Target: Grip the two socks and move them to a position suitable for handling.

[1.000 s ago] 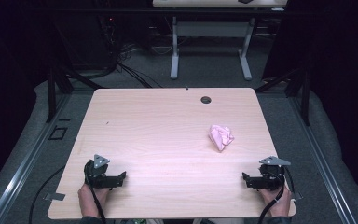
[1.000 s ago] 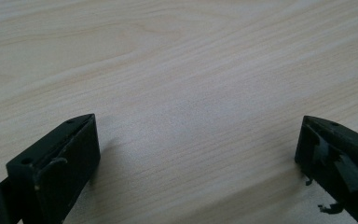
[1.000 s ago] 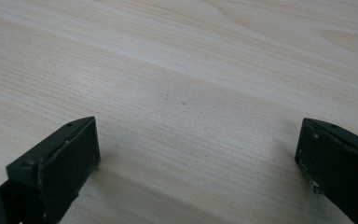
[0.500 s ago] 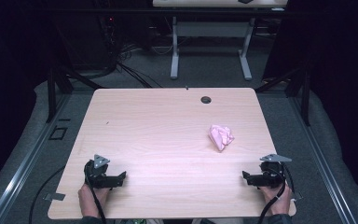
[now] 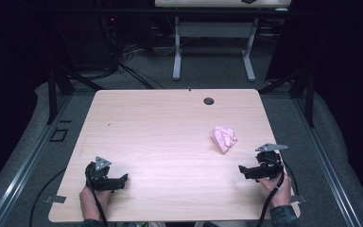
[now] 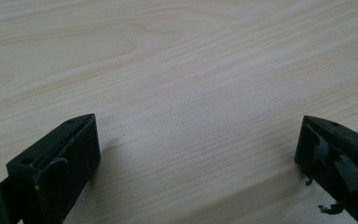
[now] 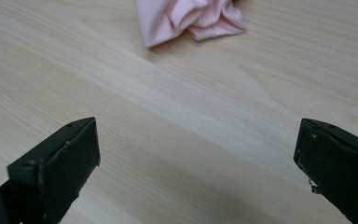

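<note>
My 2 grippers sit low over the desk [image 5: 170,123], 1 in each of my hands. My right gripper [image 7: 196,154] has its fingers [image 7: 60,158] spread wide apart, and nothing is between them but bare wood. The pink cloth [image 7: 191,18] lies crumpled in a little heap straight ahead of these fingers, near them but not touching. In the high view the pink cloth [image 5: 224,138] is just past my right gripper [image 5: 246,171] and a bit toward my other hand.

My left gripper [image 6: 198,154] is released too, with its fingers [image 6: 65,158] wide apart and holding nothing. Only plain desk lies ahead of them. In the high view my left gripper [image 5: 118,180] is well apart from the cloth.
</note>
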### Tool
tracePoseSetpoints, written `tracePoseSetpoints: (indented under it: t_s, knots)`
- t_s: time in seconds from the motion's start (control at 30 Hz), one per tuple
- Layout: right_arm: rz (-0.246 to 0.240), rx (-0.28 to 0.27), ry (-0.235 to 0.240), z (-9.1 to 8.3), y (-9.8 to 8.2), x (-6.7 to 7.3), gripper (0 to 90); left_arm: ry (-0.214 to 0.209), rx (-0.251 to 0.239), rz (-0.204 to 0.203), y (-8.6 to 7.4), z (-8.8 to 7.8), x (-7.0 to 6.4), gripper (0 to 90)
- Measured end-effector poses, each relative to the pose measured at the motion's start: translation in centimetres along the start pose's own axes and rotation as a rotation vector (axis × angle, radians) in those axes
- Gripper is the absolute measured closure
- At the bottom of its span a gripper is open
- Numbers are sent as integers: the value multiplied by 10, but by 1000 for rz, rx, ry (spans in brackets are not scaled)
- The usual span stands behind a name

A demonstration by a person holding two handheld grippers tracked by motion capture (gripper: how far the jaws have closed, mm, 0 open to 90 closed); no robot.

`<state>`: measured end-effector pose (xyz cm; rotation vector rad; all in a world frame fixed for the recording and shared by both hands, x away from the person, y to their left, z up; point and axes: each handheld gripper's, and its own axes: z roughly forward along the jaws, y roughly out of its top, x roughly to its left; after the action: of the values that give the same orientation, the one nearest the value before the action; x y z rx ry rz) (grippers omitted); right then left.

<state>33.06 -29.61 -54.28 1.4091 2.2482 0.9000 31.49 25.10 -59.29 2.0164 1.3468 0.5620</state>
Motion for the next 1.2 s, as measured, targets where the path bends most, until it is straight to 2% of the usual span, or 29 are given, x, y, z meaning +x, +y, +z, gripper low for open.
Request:
tracePoseSetpoints:
  t_s: [0.23, 0.5, 0.8, 0.93, 1.13, 1.17, 1.2]
  knots:
    - [-36, 14, 12, 3, 19, 4, 0, 0, 0, 0, 0, 0, 0, 0]
    - [-72, 34, 44, 14, 47, 10, 0, 0, 0, 0, 0, 0, 0, 0]
    - [-106, 44, 52, 25, 73, 15, 26, 0, 0, 0, 0, 0, 0, 0]
    - [-120, 50, 51, 32, 83, 17, 77, 0, 0, 0, 0, 0, 0, 0]
    - [-139, 74, 54, 48, 98, 20, 222, 0, 0, 0, 0, 0, 0, 0]
    - [-139, 74, 54, 48, 98, 20, 222, 0, 0, 0, 0, 0, 0, 0]
    - [-146, 85, 41, 53, 103, 23, 295, 0, 0, 0, 0, 0, 0, 0]
